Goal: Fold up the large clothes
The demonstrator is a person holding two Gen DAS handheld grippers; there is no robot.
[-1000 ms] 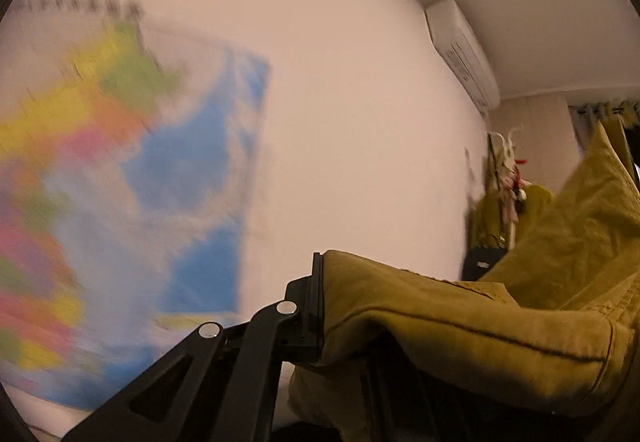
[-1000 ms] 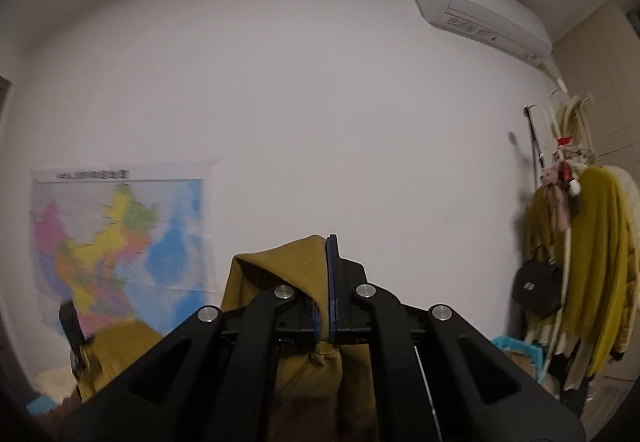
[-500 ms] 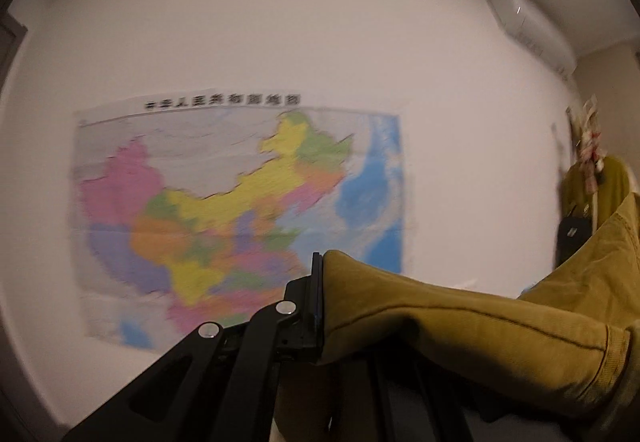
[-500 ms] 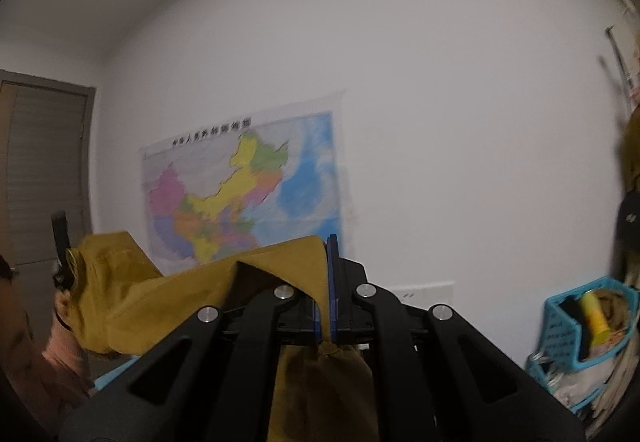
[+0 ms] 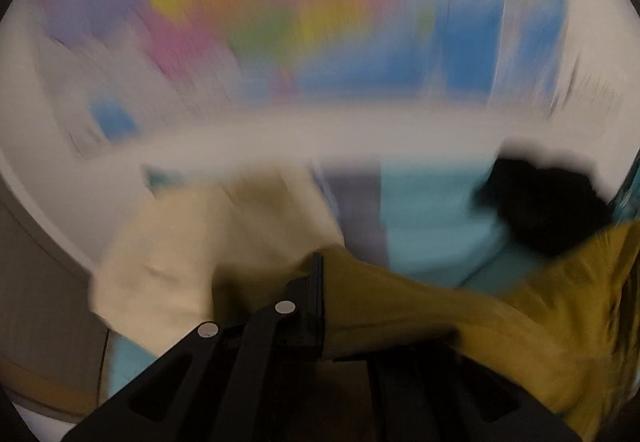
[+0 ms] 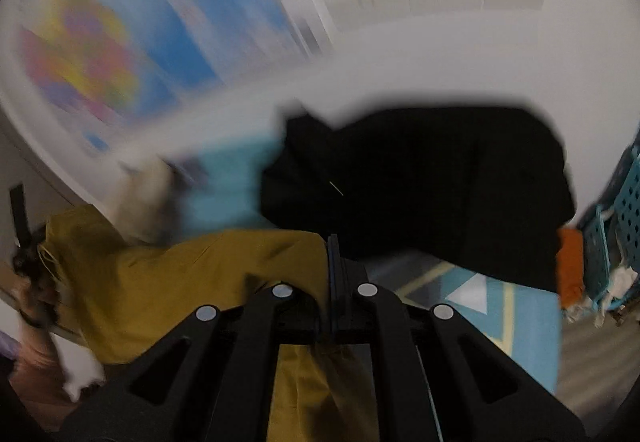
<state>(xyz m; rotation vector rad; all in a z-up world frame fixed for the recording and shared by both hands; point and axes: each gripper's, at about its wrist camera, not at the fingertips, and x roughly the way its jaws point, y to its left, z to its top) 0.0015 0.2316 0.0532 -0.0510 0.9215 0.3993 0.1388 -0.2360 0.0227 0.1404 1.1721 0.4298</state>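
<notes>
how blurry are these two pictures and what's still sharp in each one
Left wrist view: heavy motion smear; the map is only colour streaks, while the left gripper and mustard garment clamped in it stay fairly crisp. Right wrist view: map and black clothing smeared, the right gripper sharp; fisheye darkens the corners.

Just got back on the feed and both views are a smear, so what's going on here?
A person holds a mustard-yellow fabric garment stretched between two handheld grippers. The left gripper is shut on one edge of it, the right gripper on another. Both views are motion-blurred. Ahead lie a black garment, a cream-coloured cloth and a light blue surface, with a colourful wall map behind. Nothing shows a fold made in the mustard piece yet.
</notes>
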